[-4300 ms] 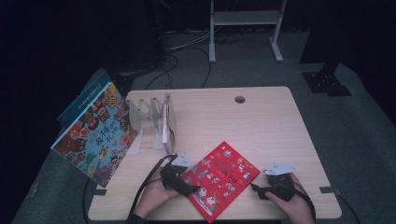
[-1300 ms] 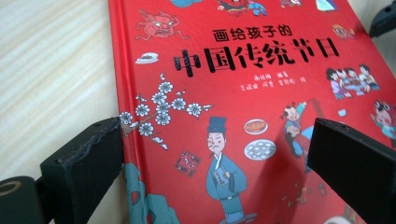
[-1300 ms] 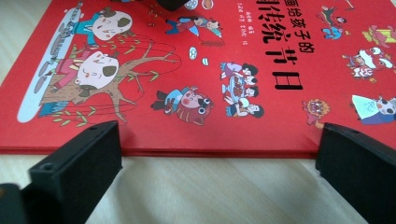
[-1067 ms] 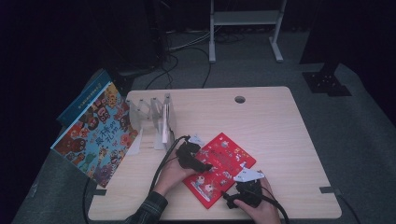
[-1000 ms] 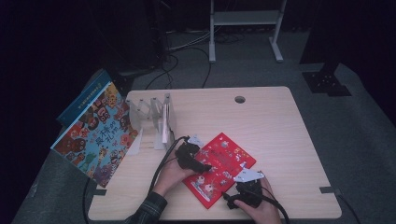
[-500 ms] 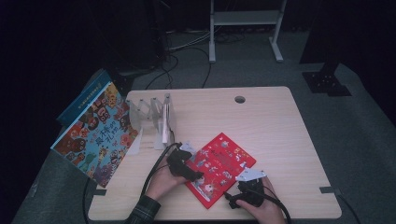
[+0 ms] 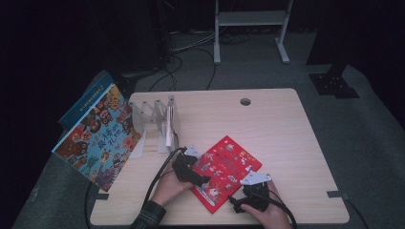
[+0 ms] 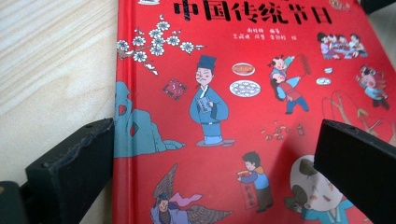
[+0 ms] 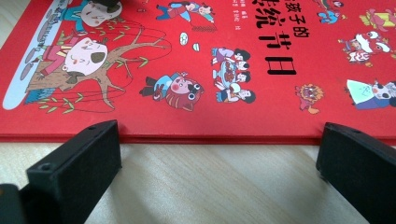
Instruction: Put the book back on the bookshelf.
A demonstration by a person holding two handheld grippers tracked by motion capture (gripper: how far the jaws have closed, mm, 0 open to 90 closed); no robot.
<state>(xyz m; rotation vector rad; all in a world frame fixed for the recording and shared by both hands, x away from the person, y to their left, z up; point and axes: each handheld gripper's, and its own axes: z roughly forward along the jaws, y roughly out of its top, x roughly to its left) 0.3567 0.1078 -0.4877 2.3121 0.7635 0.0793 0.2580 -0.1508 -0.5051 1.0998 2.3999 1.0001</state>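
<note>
Tongs waiting at the edge of a red book

The right tongs (image 9: 219, 172) are sitting low over the pale wooden desk (image 9: 210, 186), with the two black jaws standing wide apart and nothing between them. A red picture book (image 9: 201, 70) is lying flat on the desk just past the jaws, its long edge facing them. Little cartoon people, a tree and black writing are showing on its cover.
</note>
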